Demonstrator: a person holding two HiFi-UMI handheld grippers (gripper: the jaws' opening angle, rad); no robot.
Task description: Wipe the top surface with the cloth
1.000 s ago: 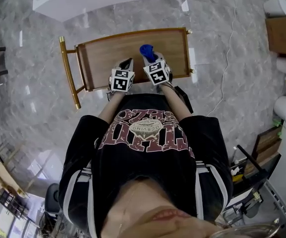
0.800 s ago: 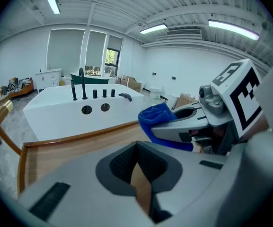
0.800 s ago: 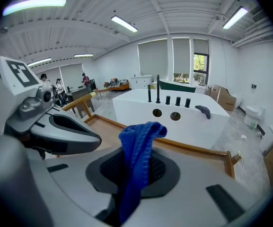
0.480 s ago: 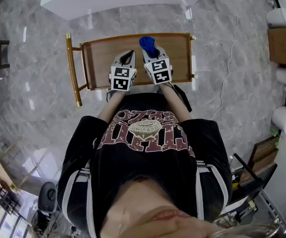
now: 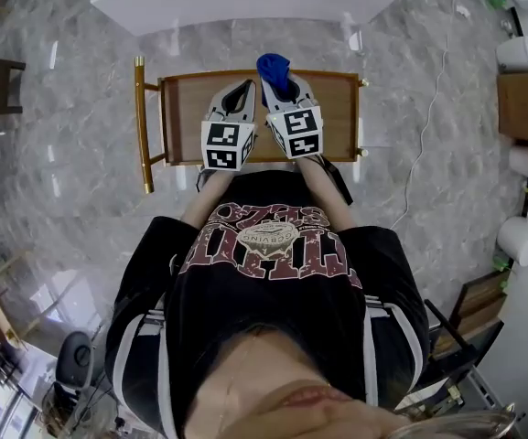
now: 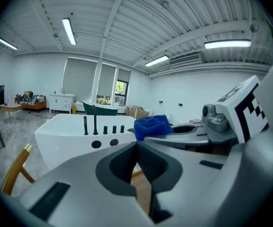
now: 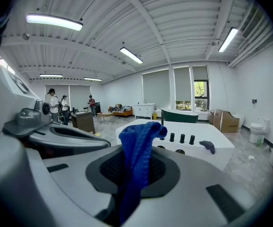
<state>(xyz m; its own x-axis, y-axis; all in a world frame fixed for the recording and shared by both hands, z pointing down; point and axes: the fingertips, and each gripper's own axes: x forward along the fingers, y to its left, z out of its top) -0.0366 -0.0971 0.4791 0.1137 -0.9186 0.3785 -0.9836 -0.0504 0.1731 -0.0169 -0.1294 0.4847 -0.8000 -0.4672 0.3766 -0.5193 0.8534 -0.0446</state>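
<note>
I've got the blue cloth (image 5: 273, 66) pinched in my right gripper (image 5: 280, 82), upper centre over the wooden top (image 5: 186, 117), with my left gripper (image 5: 242, 87) closed and empty, so I judge the next move is to lower the cloth and sweep.

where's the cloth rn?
The blue cloth is pinched in the fingers of the right gripper, top centre of the head view over the far edge of the wooden top, just right of the left gripper.

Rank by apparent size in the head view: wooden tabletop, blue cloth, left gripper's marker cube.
1. Wooden tabletop.
2. Marker cube on the left gripper, though nearer the camera.
3. Blue cloth, partly hidden by the right gripper.
</note>
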